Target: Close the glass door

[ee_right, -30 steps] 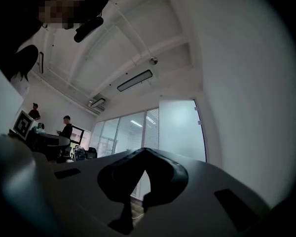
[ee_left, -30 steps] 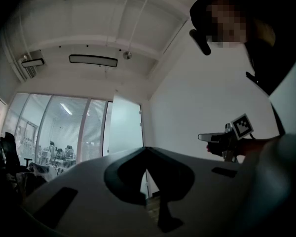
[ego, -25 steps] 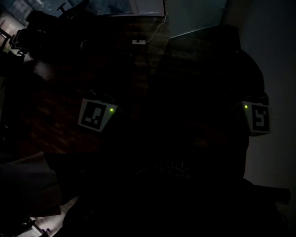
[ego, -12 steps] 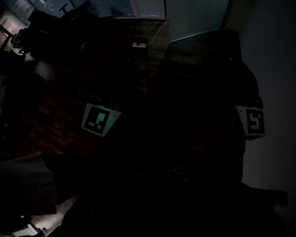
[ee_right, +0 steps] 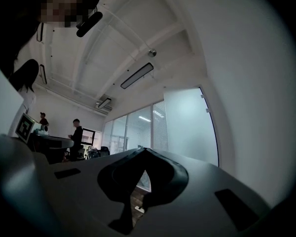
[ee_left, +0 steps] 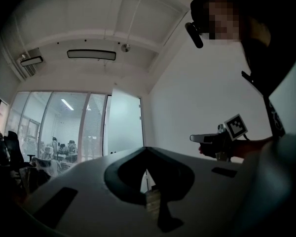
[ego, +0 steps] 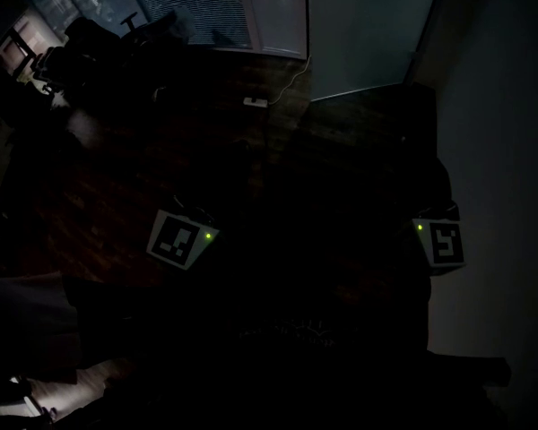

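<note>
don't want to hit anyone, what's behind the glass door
The glass door is frosted, so whatever is behind it is hidden. Only the clear panes beside it show a lit room with blinds.

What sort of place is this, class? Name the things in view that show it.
Most likely an office: glass partition walls with blinds run along one side, a frosted glass door stands beside them, and long light fittings are mounted on the white ceiling.

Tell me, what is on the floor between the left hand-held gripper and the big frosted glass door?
In the head view, mostly bare dark wooden floor, with a small white box and its thin white cable near the frosted glass door.
</note>
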